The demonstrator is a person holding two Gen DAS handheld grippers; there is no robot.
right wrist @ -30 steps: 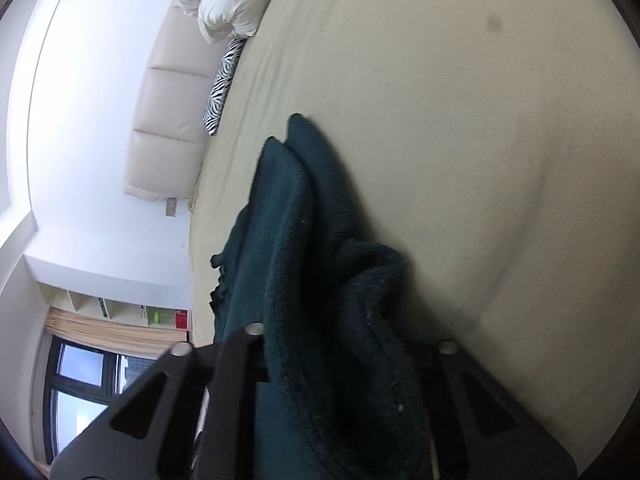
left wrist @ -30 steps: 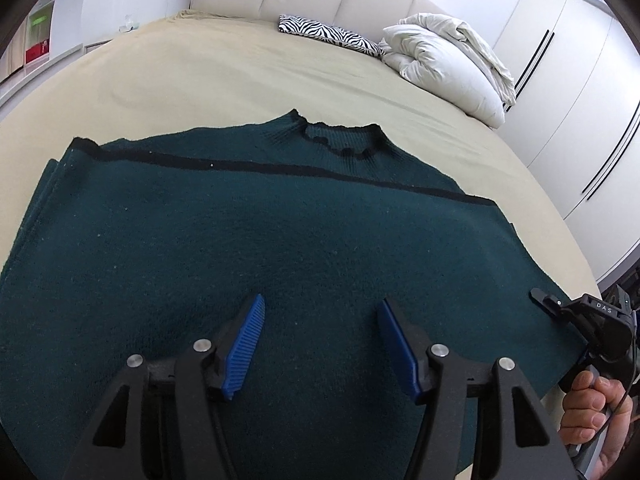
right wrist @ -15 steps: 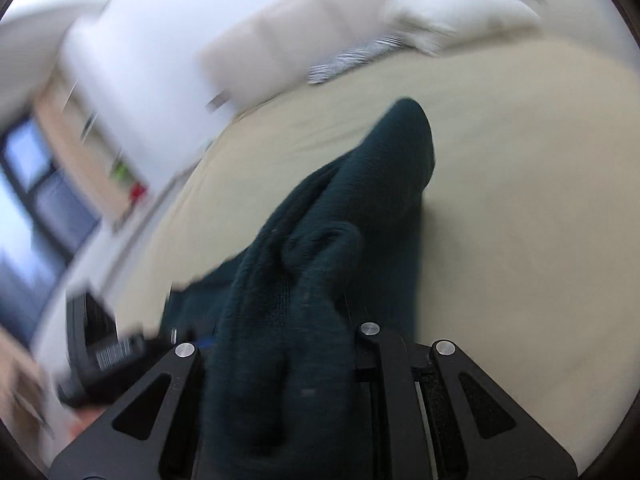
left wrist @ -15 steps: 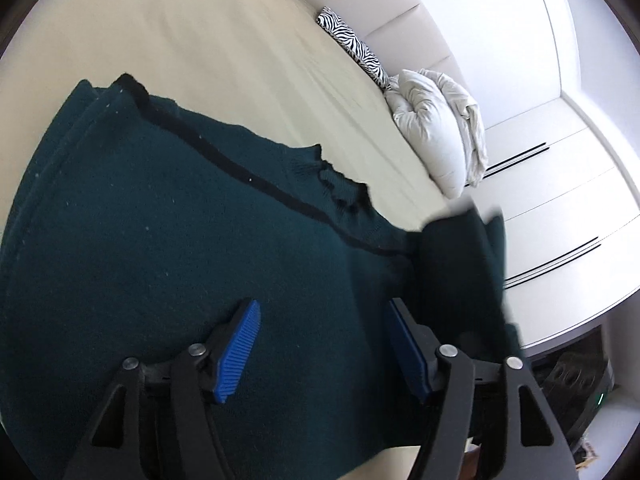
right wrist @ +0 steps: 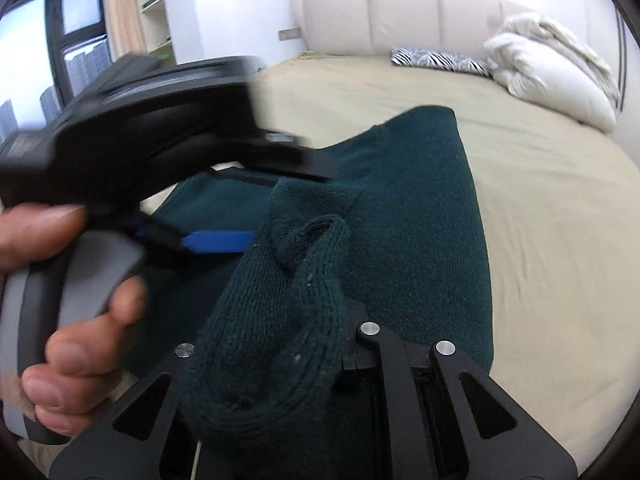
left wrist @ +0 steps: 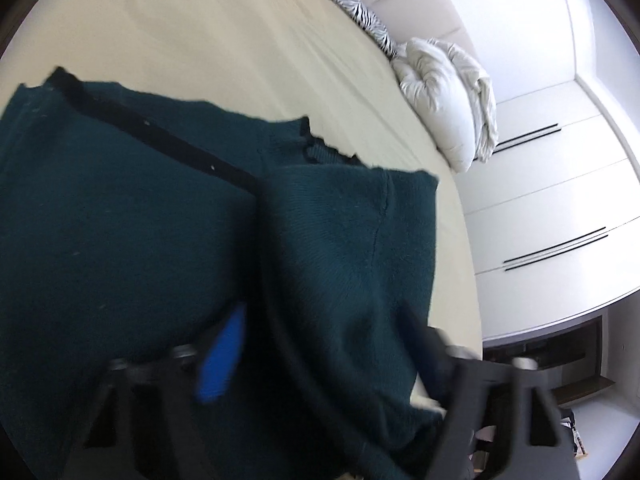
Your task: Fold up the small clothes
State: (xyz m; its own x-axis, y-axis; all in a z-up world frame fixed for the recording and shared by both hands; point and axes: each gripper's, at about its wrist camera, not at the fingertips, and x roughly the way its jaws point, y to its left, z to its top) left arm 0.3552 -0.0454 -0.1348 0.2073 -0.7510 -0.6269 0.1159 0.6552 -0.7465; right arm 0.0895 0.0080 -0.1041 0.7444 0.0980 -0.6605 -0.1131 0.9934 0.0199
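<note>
Dark green knitted sweater point(left wrist: 120, 220) lying flat on beige bed sheet point(left wrist: 200, 40). Right gripper point(right wrist: 320, 360) clenched on bunched sleeve point(right wrist: 280, 300), carrying flap leftward over body. Left gripper point(left wrist: 320, 344) jaws just been closing, flap between them, no firm pinch visible; nearer fold line.

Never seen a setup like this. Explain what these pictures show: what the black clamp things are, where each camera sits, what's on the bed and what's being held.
No robot here: a person holds a two-finger clamp tool in each hand, and each tool carries a wide-angle camera looking along its fingers.

The left tool's view shows the left gripper with blue pads; its jaws have just been closing around a folded-over flap of the dark green sweater, though a firm pinch is not clear.

The right tool's view shows the right gripper shut on a bunched sweater edge, with the person's left hand beside it.

The sweater lies on a beige bed, with a zebra pillow and a white duvet.
</note>
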